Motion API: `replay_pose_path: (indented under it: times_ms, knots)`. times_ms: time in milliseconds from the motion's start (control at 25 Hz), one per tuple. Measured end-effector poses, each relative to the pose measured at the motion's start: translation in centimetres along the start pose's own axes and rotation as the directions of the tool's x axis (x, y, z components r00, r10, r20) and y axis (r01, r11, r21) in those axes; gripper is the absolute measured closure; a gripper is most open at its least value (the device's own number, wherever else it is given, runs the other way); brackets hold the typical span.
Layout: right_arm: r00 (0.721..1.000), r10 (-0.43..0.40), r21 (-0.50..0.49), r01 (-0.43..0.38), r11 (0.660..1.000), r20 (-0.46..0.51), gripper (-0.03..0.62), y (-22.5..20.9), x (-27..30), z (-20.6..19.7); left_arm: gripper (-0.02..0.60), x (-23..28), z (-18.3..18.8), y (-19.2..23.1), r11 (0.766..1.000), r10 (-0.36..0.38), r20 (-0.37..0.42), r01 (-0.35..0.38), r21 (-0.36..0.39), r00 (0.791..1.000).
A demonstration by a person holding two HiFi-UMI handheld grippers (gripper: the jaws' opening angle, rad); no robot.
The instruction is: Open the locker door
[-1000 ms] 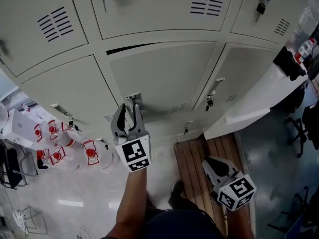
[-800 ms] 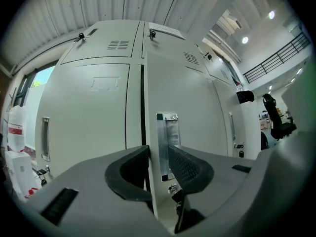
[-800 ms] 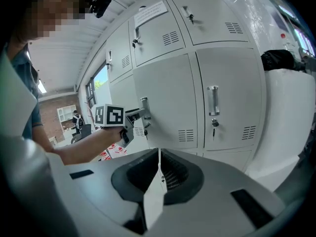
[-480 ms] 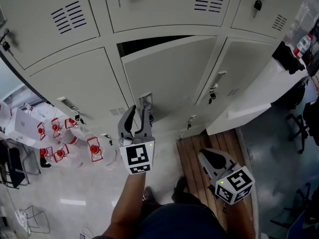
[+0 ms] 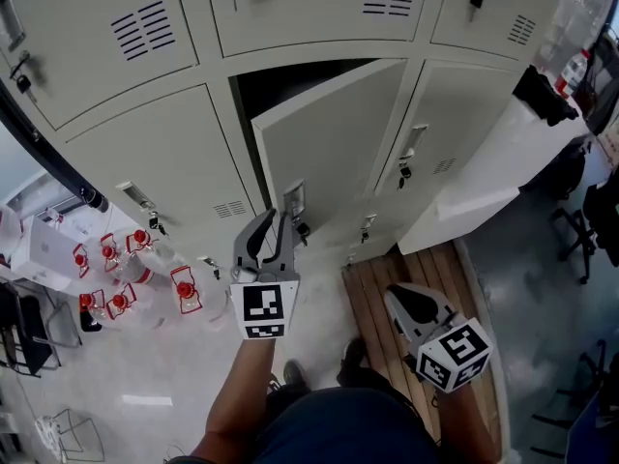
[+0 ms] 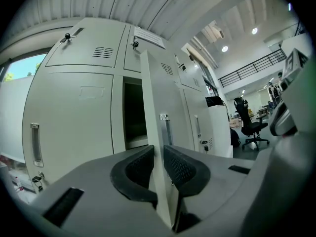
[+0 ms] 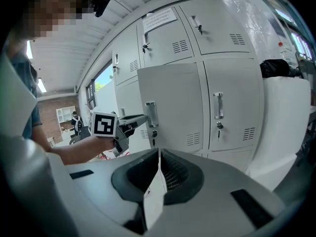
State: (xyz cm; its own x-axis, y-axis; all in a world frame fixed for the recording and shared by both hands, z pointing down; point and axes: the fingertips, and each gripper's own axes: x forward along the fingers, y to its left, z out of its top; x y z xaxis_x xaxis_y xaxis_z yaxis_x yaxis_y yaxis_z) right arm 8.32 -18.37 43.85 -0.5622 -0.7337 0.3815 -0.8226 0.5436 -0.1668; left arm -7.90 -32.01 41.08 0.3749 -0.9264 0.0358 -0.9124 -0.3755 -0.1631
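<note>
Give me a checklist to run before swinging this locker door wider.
1. Left gripper on locker door edge: ok; jaws have just been closing, edge between them, pads against it.
2. Door unlatched: ok; it stands partly open, dark opening showing.
3. Right gripper clear of door: ok; shut, empty, low over the wooden slats.
4. Room for full swing against the neighbouring locker: cannot tell.

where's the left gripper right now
Head view, centre-left: the left gripper is at the free edge of the half-open door, just below its handle. Its jaws have just been closing, with that edge between them.
</note>
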Motion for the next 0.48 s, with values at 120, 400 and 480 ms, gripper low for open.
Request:
replay_pose_path:
  times_ms: [120,400,480]
  knots:
    - [1.0,-0.014,0.0,0.014,1.0,0.01,0.556,0.3,-0.9,-0.1,0.508,-0.8,0.2,-1.1,0.999,-0.041,0.0,0.041,0.01,0.999]
    - [0.998,-0.062,0.025,0.061,0.998,0.025,0.556,0.9,-2.8,-0.8,0.511,-2.7,0.7,-4.3,0.986,-0.166,0.002,0.166,0.028,0.986]
    - [0.997,-0.071,0.029,0.07,0.997,0.031,0.556,1.1,-3.3,-1.0,0.512,-3.0,0.8,-5.0,0.98,-0.196,-0.001,0.196,0.03,0.981]
